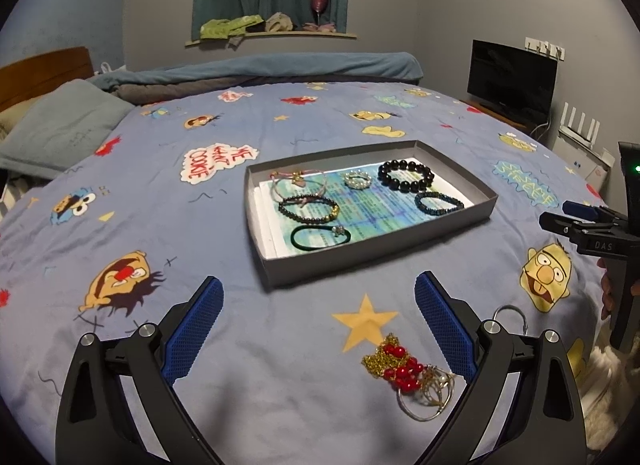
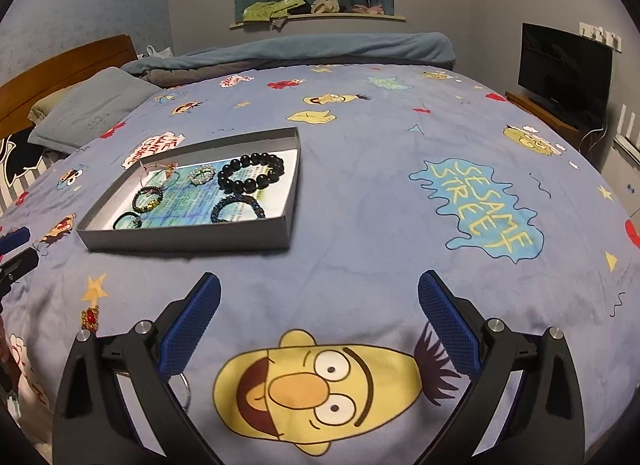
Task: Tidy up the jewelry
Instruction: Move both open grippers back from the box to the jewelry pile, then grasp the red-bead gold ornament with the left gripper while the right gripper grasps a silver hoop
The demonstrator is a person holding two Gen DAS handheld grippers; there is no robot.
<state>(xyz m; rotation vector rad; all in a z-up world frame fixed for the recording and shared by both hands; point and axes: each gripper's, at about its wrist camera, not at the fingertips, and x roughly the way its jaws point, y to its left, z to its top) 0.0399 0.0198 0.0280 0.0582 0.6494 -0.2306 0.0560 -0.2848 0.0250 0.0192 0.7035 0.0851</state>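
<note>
A shallow grey box [image 1: 384, 243] [image 2: 188, 239] lies on the bed with several bracelets in it, among them a black bead bracelet [image 1: 406, 174] [image 2: 252, 177] and a dark hair tie [image 1: 320, 237]. A red and gold necklace [image 1: 398, 365] lies tangled with silver rings [image 1: 426, 401] on the blanket, in front of the box. My left gripper [image 1: 320, 301] is open and empty, with the necklace near its right finger. My right gripper [image 2: 320, 297] is open and empty over the blanket, right of the box. It also shows in the left wrist view [image 1: 576, 225].
The bed is covered by a blue Sesame Street blanket [image 2: 380, 205]. A pillow [image 1: 60, 129] and rolled duvet [image 1: 256, 69] lie at the far side. A TV [image 1: 512, 81] stands on a stand at the right. A silver ring [image 1: 510, 317] lies by my left gripper.
</note>
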